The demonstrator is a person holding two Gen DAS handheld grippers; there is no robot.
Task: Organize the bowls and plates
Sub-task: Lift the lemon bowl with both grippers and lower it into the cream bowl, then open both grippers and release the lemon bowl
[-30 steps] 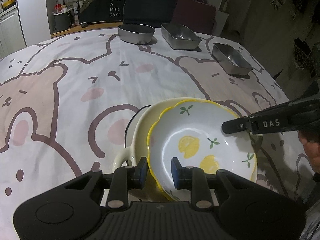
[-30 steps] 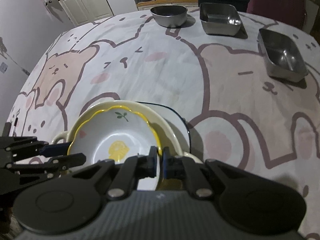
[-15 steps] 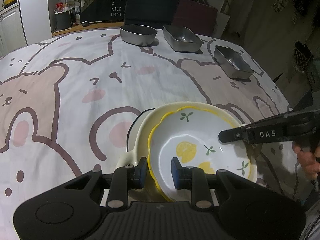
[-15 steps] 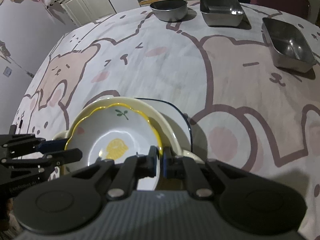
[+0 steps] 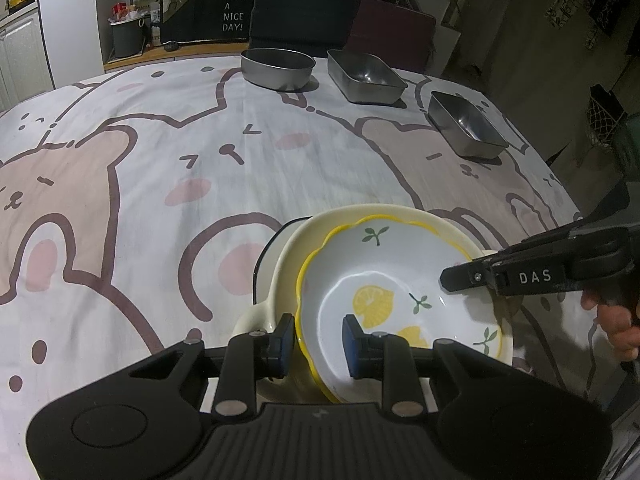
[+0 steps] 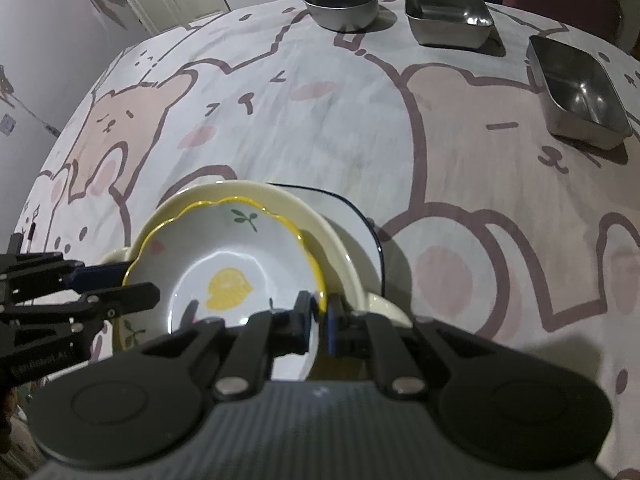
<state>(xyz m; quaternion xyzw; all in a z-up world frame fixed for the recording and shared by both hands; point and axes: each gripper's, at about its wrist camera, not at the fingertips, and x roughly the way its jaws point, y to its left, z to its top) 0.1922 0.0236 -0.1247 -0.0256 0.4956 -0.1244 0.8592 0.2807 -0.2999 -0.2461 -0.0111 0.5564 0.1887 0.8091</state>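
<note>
The left hand-held gripper (image 5: 316, 340) straddles the near rim of the lemon bowl (image 5: 384, 300), one blue pad outside the yellow scalloped edge and one inside. The pads look spread wider than the rim, so I cannot tell whether they press on it. The right hand-held gripper (image 6: 318, 320) has its two pads nearly pressed together across the opposite edge of the same bowl, pinching the thin rim between them.

The lemon bowl sits nested in a larger cream dish (image 5: 400, 216) with small side handles. That dish rests on a white plate with a dark rim (image 6: 360, 220), of which only a crescent shows. The stack lies at the near edge of the surface (image 5: 200, 140), which is covered by a cloth printed with cartoon bears.

Well apart, along the far edge, stand a round metal bowl (image 5: 278, 68) and two rectangular metal trays (image 5: 366, 76), (image 5: 466, 128), all empty.

Judging by this, the step in hand is seating the lemon bowl into the stack. The next move calls for letting go at both rims and drawing the pads clear without tipping the bowl.

White letters "DAS" show on the right hand-held gripper's side in the left wrist view. A dark board beyond the surface reads "HAVE A NICE DAY!" (image 5: 234, 12).
</note>
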